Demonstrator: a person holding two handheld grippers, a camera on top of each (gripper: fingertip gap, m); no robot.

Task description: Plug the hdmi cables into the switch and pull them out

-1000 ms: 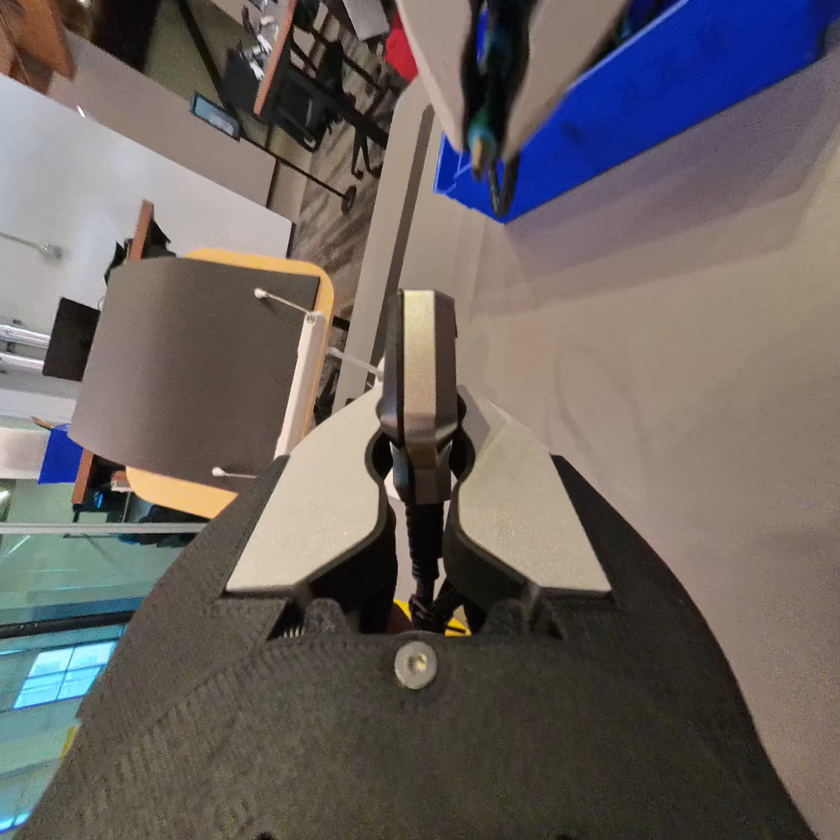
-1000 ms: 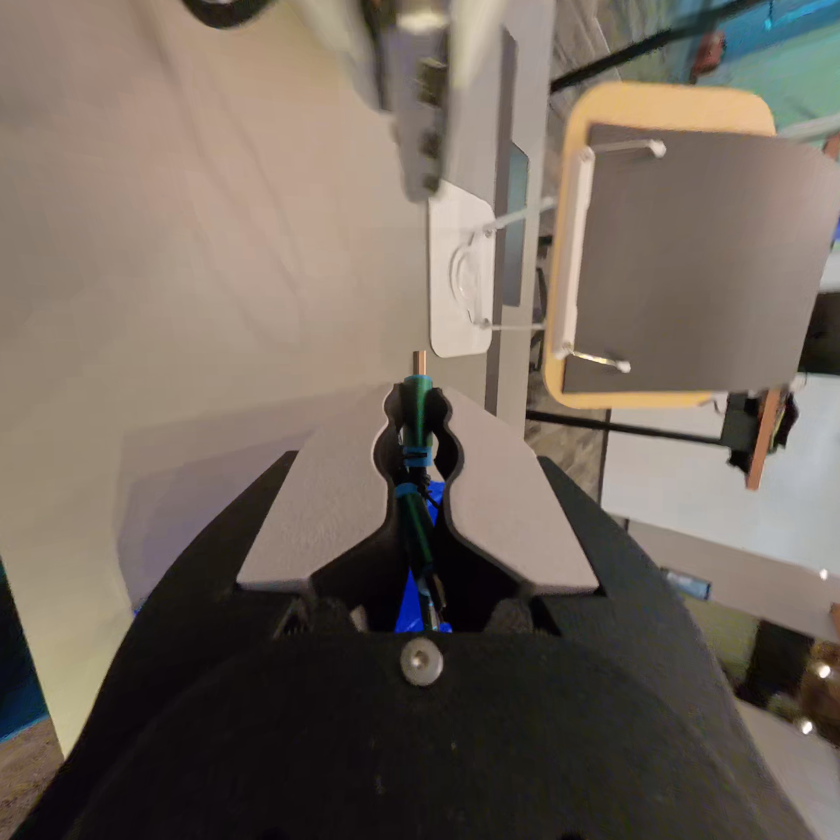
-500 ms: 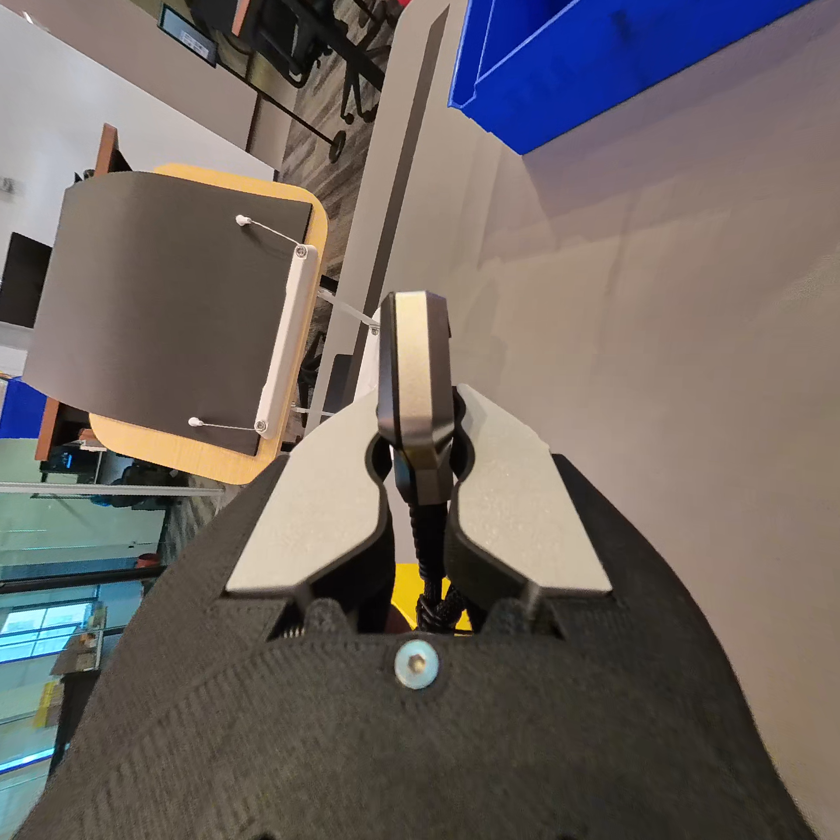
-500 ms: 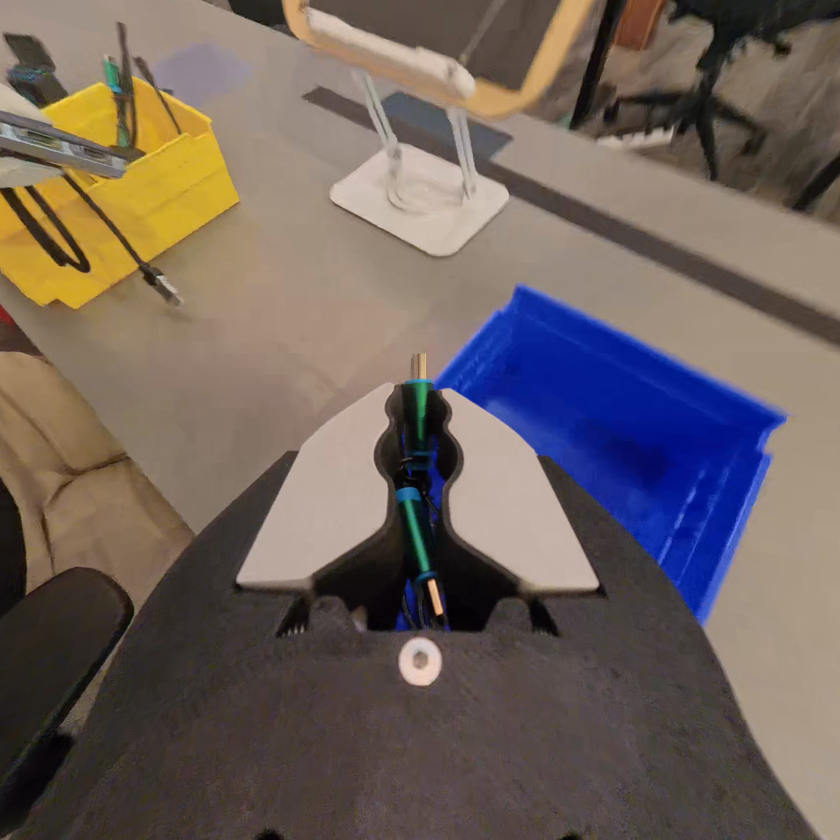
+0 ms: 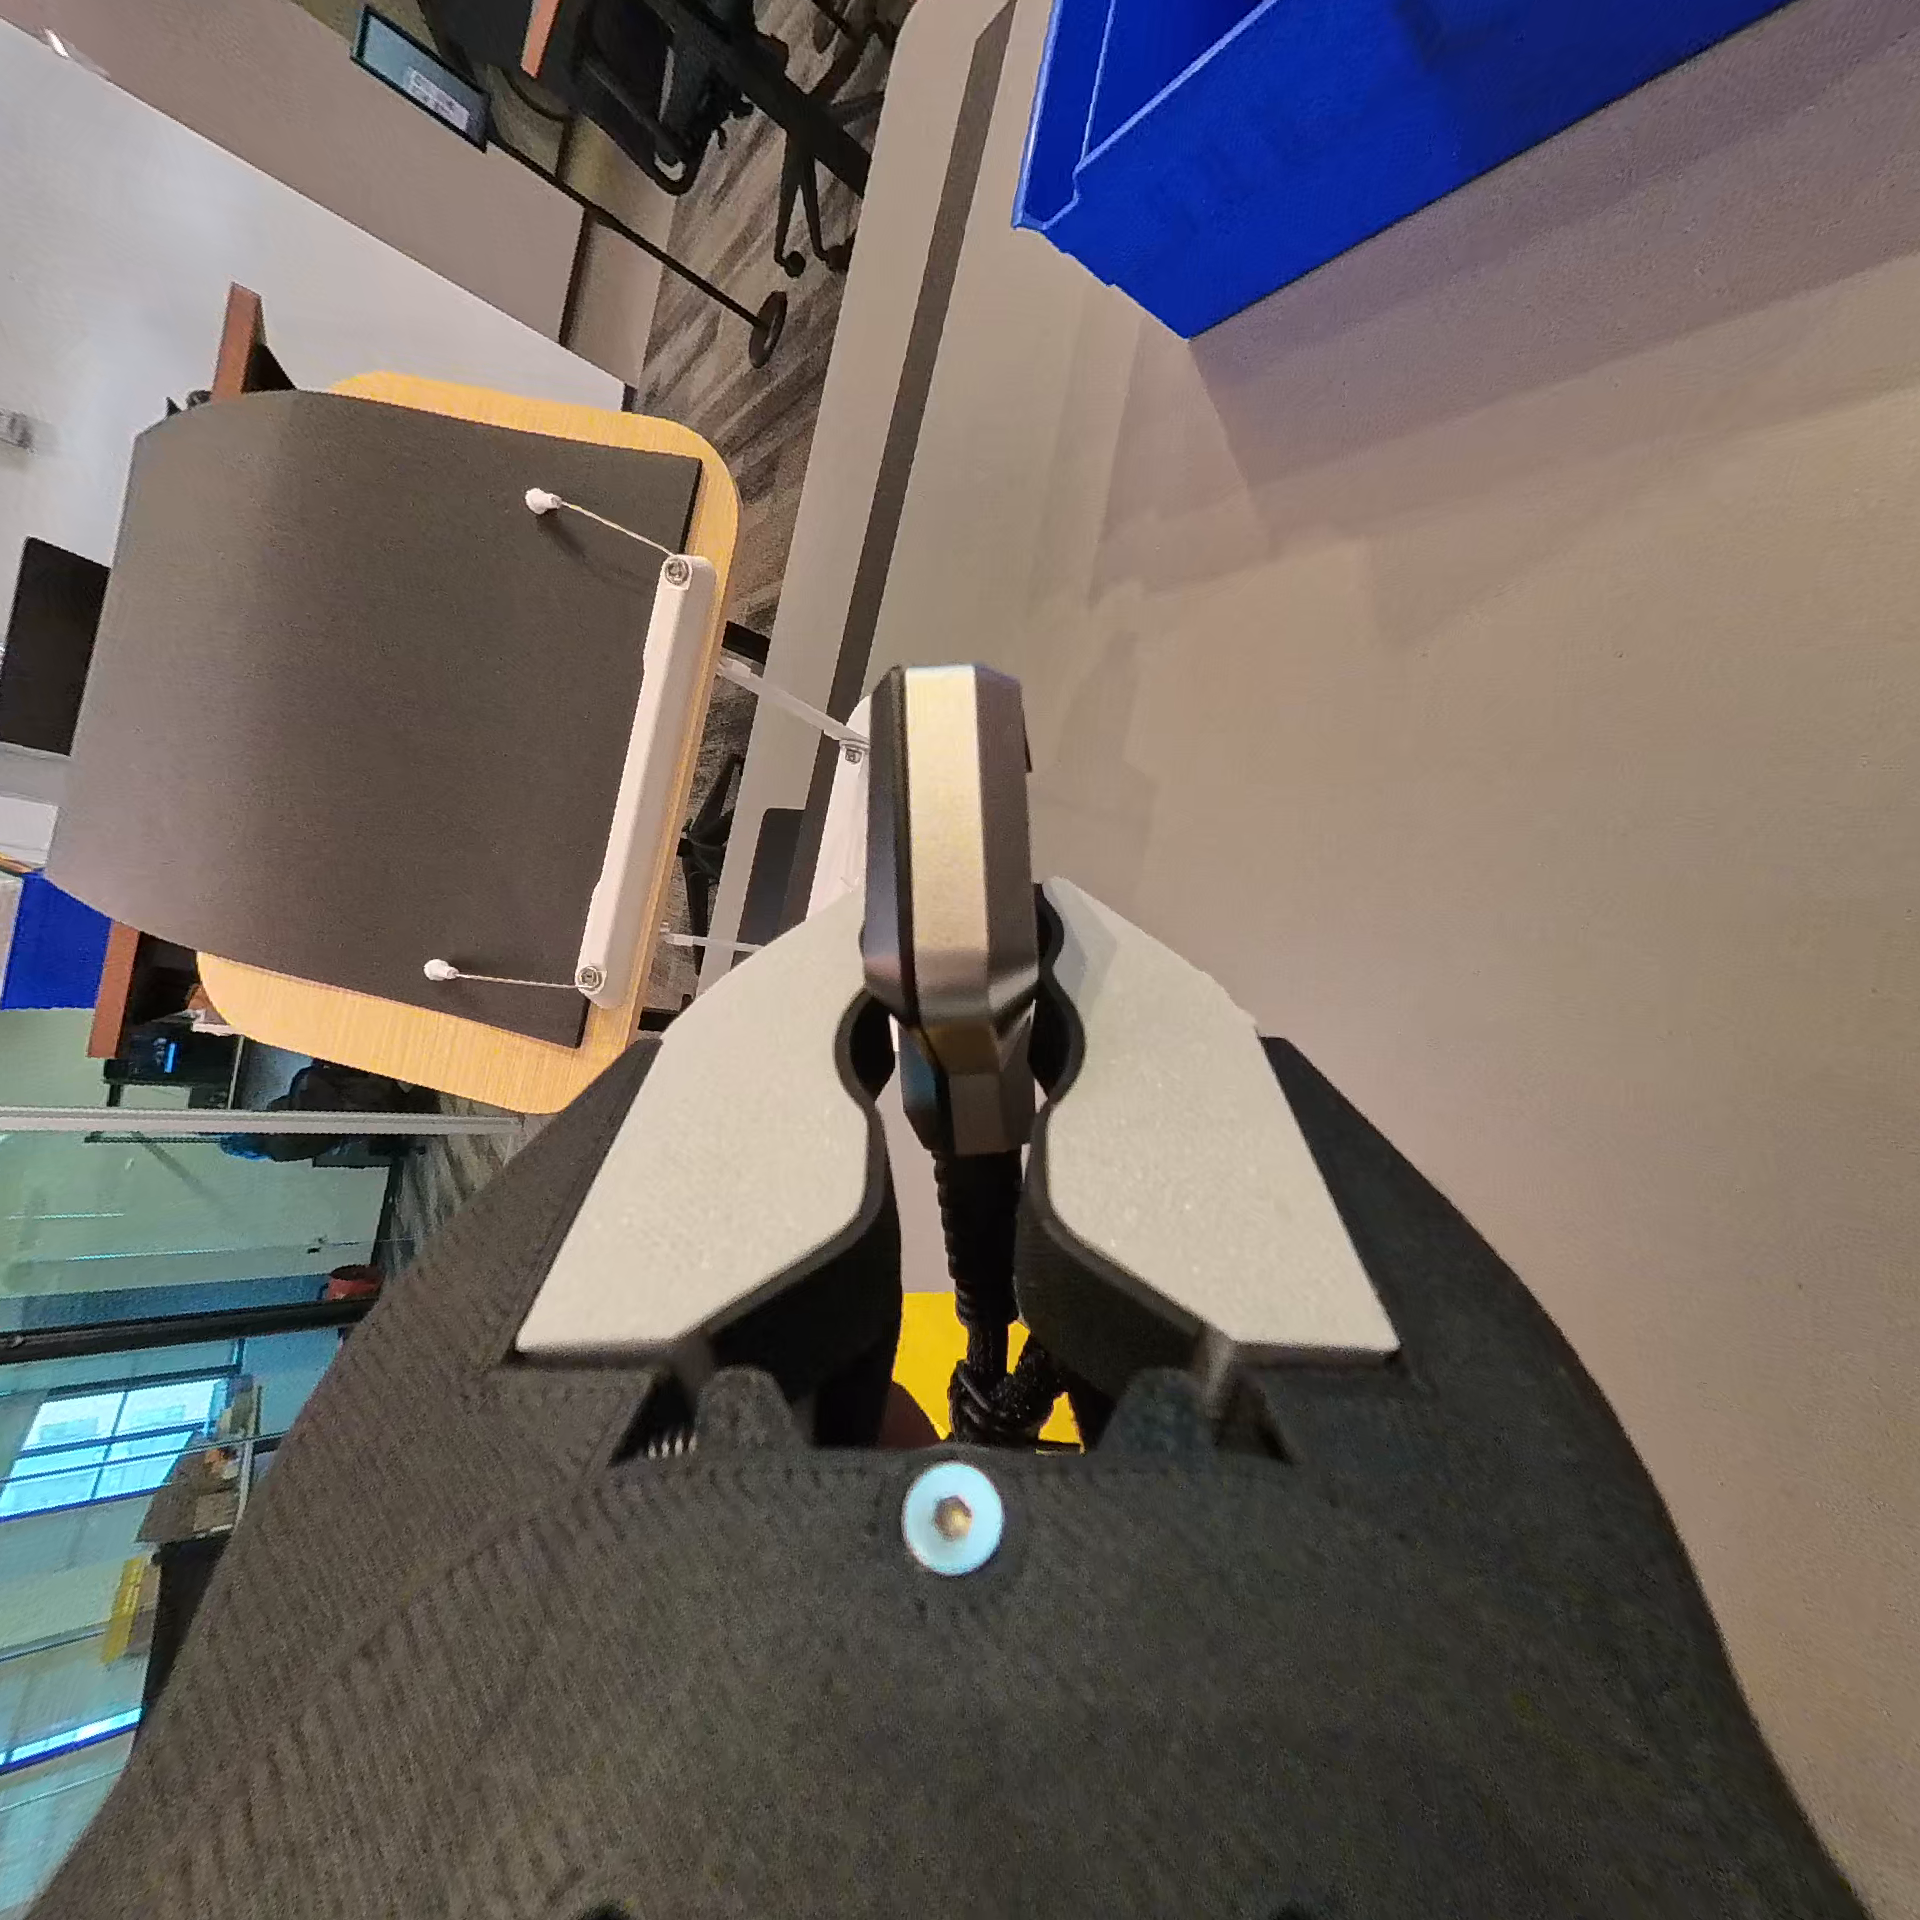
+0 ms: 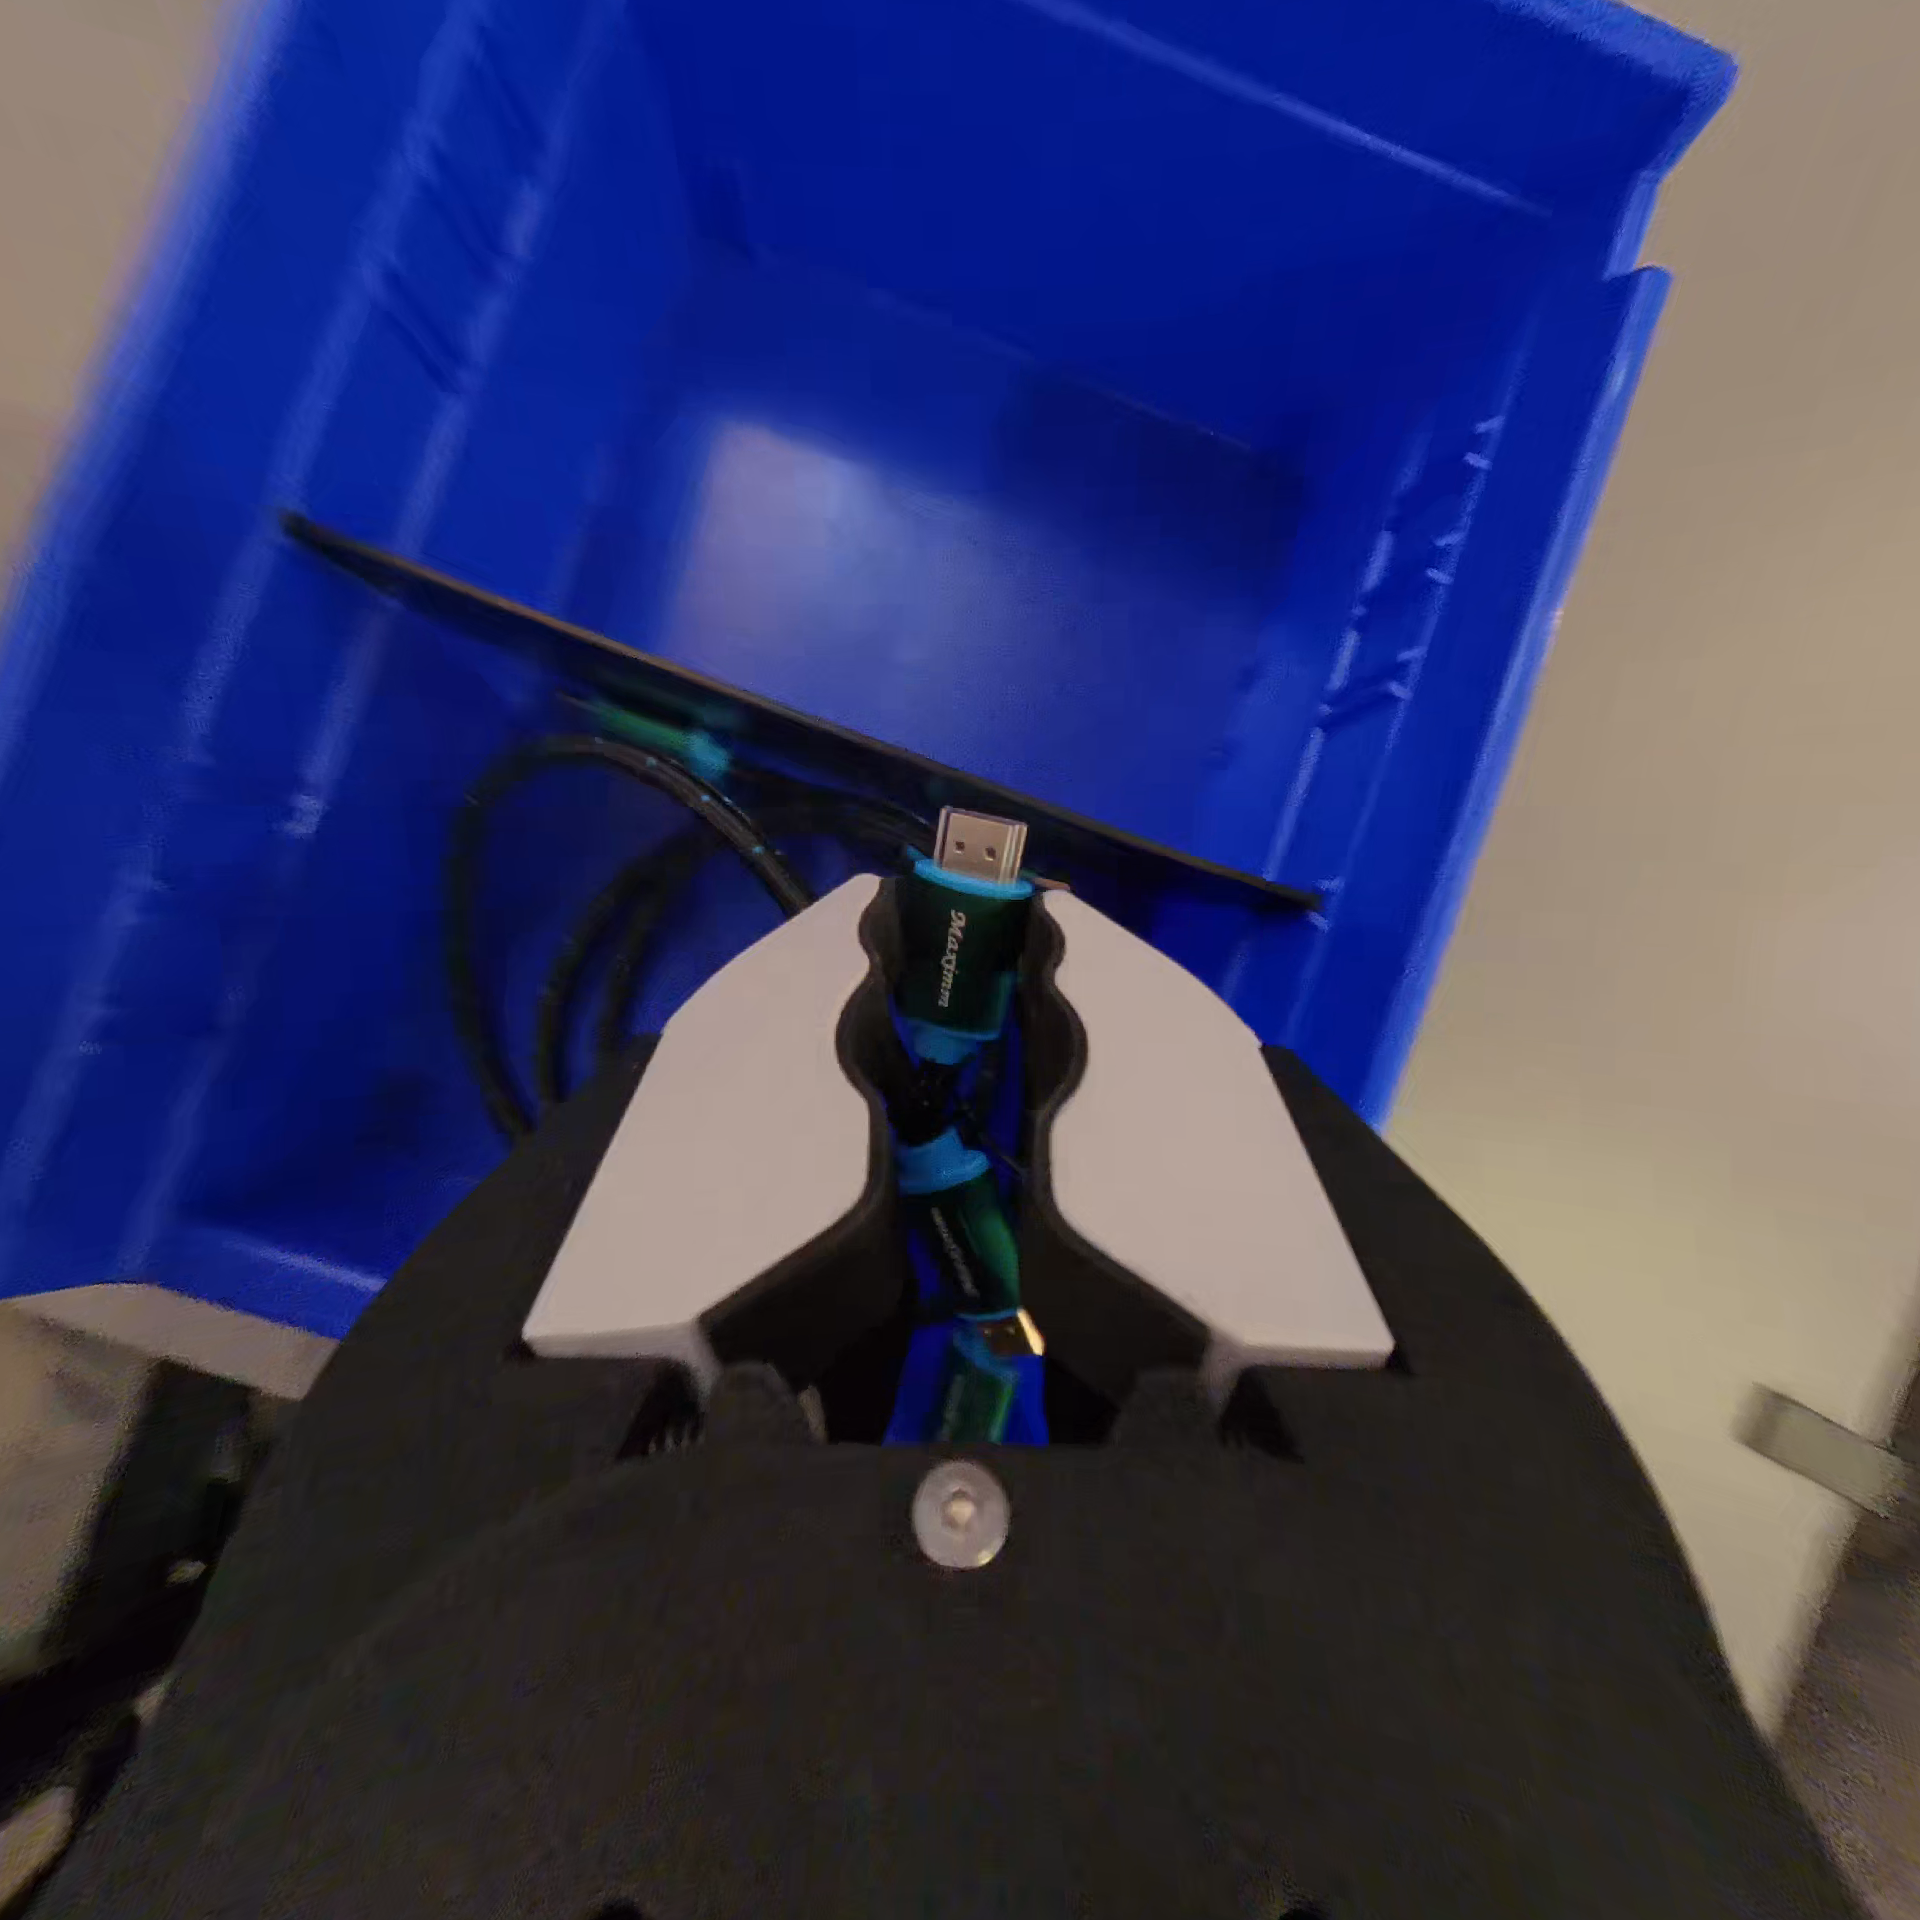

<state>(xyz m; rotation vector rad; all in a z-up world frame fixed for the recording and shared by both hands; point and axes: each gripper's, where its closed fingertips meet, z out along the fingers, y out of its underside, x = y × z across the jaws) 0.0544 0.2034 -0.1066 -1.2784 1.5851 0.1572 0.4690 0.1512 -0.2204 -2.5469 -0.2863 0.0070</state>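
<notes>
Grey table point(image 5: 1507, 831), left fingers point(image 5: 748, 1122) clamping switch point(image 5: 951, 862), right fingers point(image 6: 748, 1132) clamping hdmi plug point(image 6: 961, 961)

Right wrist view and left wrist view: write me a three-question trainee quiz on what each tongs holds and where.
1. True or false: the right tongs are shut on a green HDMI plug.
2. What lies beyond that plug? A) yellow bin B) blue bin C) keyboard
3. Fill in: the left tongs grip the grey ___, its braided cable trailing back between the fingers.

Key: 1 true; 2 B; 3 switch
</notes>
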